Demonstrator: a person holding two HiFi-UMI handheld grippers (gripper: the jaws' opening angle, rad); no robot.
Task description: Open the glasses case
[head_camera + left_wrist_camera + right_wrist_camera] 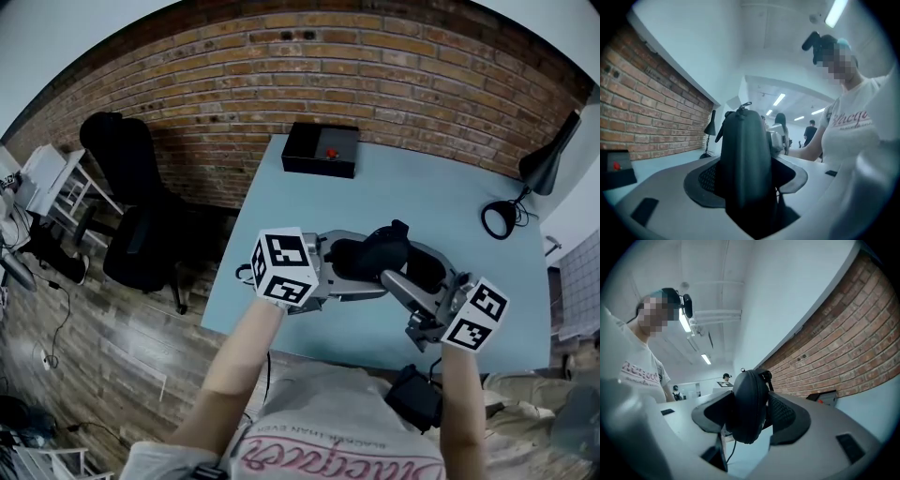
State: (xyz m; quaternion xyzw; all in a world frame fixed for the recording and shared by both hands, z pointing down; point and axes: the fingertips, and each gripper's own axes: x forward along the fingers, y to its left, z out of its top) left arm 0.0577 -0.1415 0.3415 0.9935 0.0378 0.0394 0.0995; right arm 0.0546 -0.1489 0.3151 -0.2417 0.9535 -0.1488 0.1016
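The glasses case (386, 244), black and rounded, is held in the air over the near part of the light-blue table (441, 202), between the two grippers. In both gripper views it is seen edge-on with its halves together, and a zip pull (765, 377) is seen at its upper end.

The left gripper (749, 183) is clamped on the case (745, 159) from the left, with the dark pads pressed to its two sides. The right gripper (751, 420) is set on the case (750, 404) from the right; its jaws stand wide, and both pads are seen lying against the shell. The two marker cubes, left (284, 267) and right (478, 316), are seen at the near ends of the grippers, just in front of the person's white shirt (337, 441).

At the far edge of the table a black box (322, 150) with a red button is placed. A black desk lamp (525, 187) is set at the far right. Beyond the table a brick wall (375, 66) is seen, and to the left a black office chair (141, 225) on the wooden floor.
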